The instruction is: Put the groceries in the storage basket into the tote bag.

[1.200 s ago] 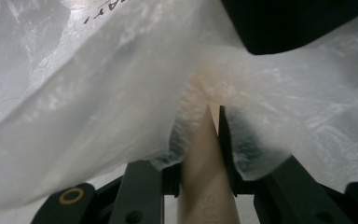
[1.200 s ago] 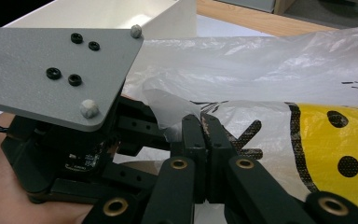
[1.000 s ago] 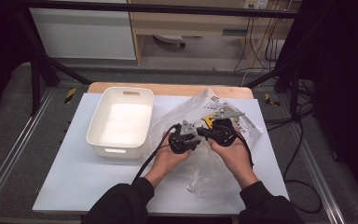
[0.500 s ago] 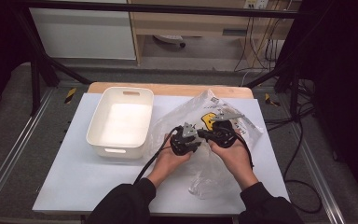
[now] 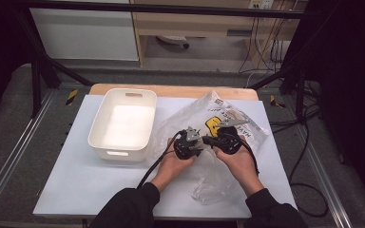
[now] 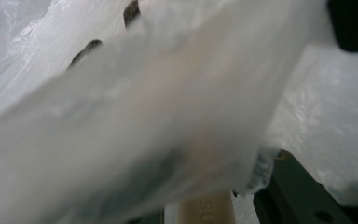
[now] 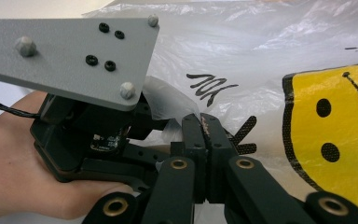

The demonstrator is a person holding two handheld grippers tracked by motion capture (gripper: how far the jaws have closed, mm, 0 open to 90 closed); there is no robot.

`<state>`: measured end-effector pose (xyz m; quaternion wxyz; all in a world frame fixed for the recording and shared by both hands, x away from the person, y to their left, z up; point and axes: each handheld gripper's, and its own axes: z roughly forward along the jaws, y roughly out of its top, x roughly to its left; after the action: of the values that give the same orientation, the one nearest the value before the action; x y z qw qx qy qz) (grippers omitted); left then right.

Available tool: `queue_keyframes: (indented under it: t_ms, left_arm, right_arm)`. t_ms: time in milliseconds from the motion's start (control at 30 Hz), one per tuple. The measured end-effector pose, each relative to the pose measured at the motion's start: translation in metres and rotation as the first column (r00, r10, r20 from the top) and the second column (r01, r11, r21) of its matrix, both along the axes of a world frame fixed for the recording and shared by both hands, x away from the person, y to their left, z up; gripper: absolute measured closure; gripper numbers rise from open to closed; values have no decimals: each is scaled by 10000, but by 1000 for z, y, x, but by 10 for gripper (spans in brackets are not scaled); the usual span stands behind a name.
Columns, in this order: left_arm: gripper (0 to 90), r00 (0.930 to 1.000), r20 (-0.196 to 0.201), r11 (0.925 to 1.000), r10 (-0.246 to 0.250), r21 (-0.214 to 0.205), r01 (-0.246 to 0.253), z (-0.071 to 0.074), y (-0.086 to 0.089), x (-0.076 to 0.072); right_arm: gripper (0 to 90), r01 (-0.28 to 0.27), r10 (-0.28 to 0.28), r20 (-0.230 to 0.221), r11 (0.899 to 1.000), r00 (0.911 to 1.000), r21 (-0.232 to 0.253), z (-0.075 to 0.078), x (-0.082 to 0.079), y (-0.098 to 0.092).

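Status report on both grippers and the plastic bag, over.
Both grippers, left and right, shut on plastic bag. Bag beside white tub. Nothing blocking.

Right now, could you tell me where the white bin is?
In the high view the bin sits on the table's left half, left of the plastic bag.

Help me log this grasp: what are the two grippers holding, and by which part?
Both grip the thin plastic bag. The right gripper pinches a fold of film beside the yellow smiley print; the left gripper has film bunched between its jaws.
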<state>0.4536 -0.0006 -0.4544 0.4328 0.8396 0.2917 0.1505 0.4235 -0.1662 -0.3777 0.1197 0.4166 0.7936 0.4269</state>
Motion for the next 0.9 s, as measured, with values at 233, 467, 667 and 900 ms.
queue_keyframes:
  t_ms: [233,467,667,900]
  left_arm:
    - [700,9998,-176,9999,45,-158,-48,-2,0,-1]
    - [603,9997,-126,9993,231,-306,-235,2,10,-10]
    - [559,9997,-126,9990,207,-398,-212,7,22,-21]
    - [516,9994,-96,9978,332,-572,-337,16,42,-39]
  right_arm:
    - [900,31,-30,-109,9999,9999,128,-7,-3,0]
    - [900,98,-93,-181,9996,9998,259,-12,-4,-3]
    - [900,150,-142,-232,9993,9996,355,-14,-5,-4]
    - [900,213,-210,-105,9990,9997,383,-16,-7,-4]
